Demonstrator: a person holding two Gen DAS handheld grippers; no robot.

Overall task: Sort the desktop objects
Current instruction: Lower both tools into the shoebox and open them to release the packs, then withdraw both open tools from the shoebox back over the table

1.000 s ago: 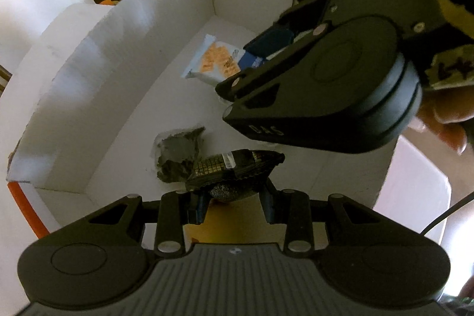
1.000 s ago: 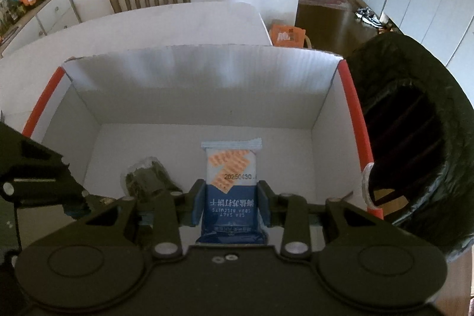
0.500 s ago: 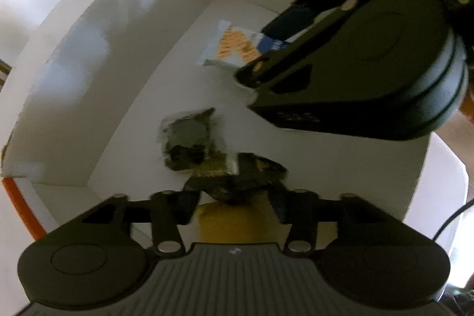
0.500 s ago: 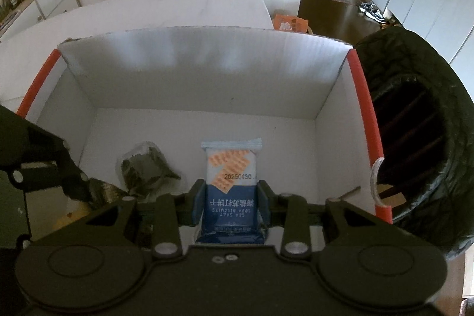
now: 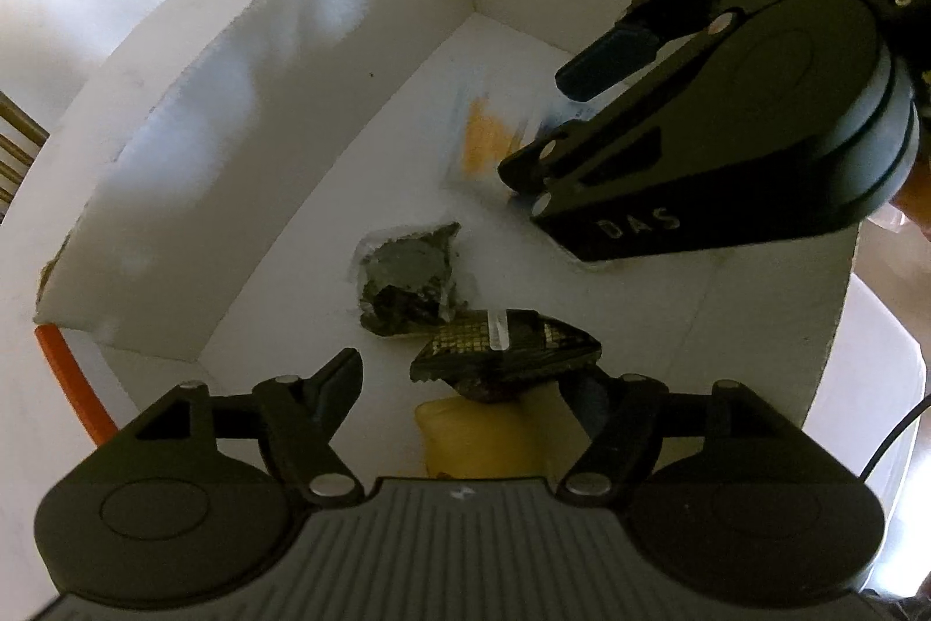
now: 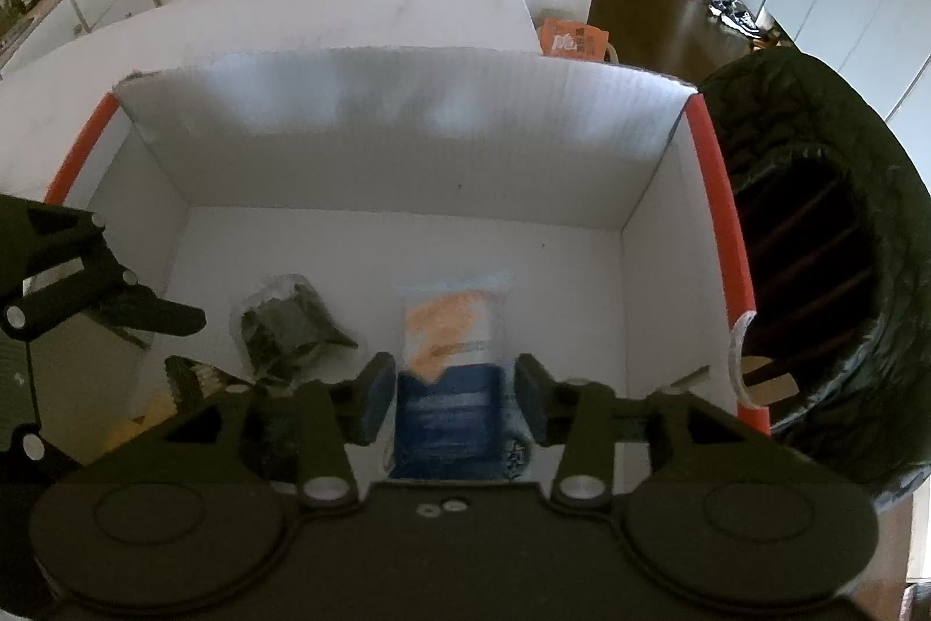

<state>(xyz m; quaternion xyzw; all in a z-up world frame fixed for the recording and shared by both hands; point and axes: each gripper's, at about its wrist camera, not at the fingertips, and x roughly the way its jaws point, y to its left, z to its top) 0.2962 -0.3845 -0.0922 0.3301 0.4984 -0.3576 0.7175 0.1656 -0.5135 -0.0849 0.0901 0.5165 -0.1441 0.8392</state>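
While your left gripper (image 5: 465, 376) hangs inside white box (image 5: 326, 56), jaws opening, black gold-checked packet (image 5: 506, 347) lies loose on floor near right finger, clear floor beyond toward tall walls. Right wrist view: your right gripper (image 6: 451, 397) jaws opening, blue-orange biscuit packet (image 6: 454, 365) blurred between pads, not pinched; red-edged wall (image 6: 721, 237) well right

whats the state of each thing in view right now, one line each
left gripper: jaws opening, dark gold-checked packet between them, left pad clear of it
right gripper: jaws opening, pads off the packet
blue and orange cracker packet: blurred, inside the box
dark clear-wrapped packet: lying on box floor
white box: open-topped
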